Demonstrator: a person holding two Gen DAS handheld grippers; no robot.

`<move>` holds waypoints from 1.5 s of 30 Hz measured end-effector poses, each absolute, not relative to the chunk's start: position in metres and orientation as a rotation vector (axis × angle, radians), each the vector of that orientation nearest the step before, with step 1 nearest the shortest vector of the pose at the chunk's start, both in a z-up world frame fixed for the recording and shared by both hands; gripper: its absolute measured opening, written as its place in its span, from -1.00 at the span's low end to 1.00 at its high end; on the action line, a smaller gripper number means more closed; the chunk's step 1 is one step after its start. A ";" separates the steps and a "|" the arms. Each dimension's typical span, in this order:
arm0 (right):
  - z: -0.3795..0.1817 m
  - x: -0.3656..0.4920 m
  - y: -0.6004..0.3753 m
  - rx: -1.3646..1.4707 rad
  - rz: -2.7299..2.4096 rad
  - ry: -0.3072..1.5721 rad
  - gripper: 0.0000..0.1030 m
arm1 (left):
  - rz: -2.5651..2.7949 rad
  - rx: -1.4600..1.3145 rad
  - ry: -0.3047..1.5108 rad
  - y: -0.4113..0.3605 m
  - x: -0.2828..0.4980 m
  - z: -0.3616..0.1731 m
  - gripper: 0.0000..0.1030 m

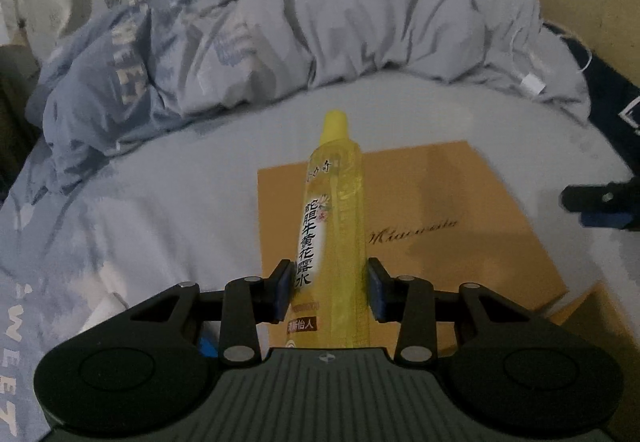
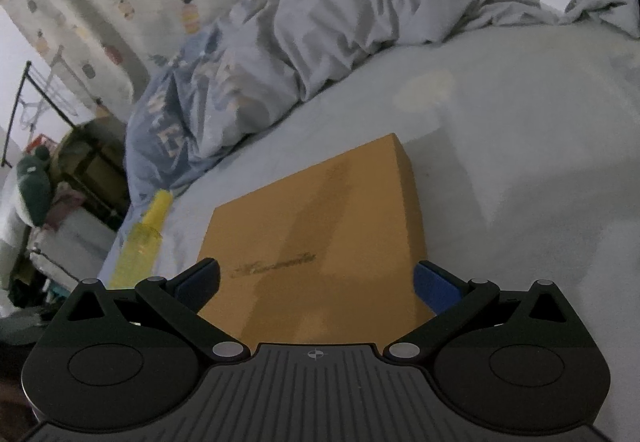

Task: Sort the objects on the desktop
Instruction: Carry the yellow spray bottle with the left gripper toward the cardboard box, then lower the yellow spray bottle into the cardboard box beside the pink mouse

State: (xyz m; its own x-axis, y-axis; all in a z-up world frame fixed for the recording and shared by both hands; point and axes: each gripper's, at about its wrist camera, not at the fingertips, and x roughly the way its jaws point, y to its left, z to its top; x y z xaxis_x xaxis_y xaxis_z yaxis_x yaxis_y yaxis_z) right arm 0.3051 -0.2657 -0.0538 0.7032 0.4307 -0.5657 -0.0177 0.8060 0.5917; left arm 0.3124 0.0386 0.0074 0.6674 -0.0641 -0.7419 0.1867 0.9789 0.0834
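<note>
Clamping one yellow bottle, the left claw overlooks one brown box; the right claw gapes apart.

The left gripper is a matte black tool with a grey ribbed body bearing a small crosshair mark at its front edge, flanked by two large round black housings, each with a shallow circular recess. From these housings run flat black linkage bars, pinned with silver round-headed rivets, out to two fingers faced with blue pads. The right gripper is built the same: grey ribbed centre with the crosshair mark, twin black discs, riveted black bars, and blue-padded fingers
</note>
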 end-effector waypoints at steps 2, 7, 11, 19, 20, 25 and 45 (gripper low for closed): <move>-0.051 0.303 -0.266 0.588 0.269 0.754 1.00 | -0.149 0.154 0.805 0.038 0.304 0.018 -0.27; -0.046 0.299 -0.267 0.583 0.270 0.743 1.00 | -0.163 0.129 0.751 0.036 0.281 0.040 -0.27; -0.040 0.294 -0.268 0.574 0.278 0.731 1.00 | -0.174 0.095 0.715 0.036 0.263 0.055 -0.27; -0.034 0.284 -0.271 0.545 0.290 0.719 1.00 | -0.217 0.067 0.673 0.026 0.224 0.071 -0.28; -0.033 0.283 -0.272 0.546 0.292 0.716 1.00 | -0.216 0.062 0.667 0.024 0.220 0.072 -0.28; -0.025 0.275 -0.276 0.549 0.307 0.700 1.00 | -0.236 0.056 0.654 0.014 0.199 0.073 -0.28; -0.021 0.197 -0.282 0.379 0.392 0.716 1.00 | -0.269 0.053 0.742 -0.001 0.142 0.024 -0.28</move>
State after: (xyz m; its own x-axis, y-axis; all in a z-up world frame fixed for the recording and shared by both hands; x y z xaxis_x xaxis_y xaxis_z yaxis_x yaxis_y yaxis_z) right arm 0.1968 -0.2816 -0.0209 0.6888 0.4683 -0.5534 -0.2149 0.8609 0.4612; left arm 0.1424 -0.0014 0.0243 0.7042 -0.2236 -0.6739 0.2608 0.9642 -0.0474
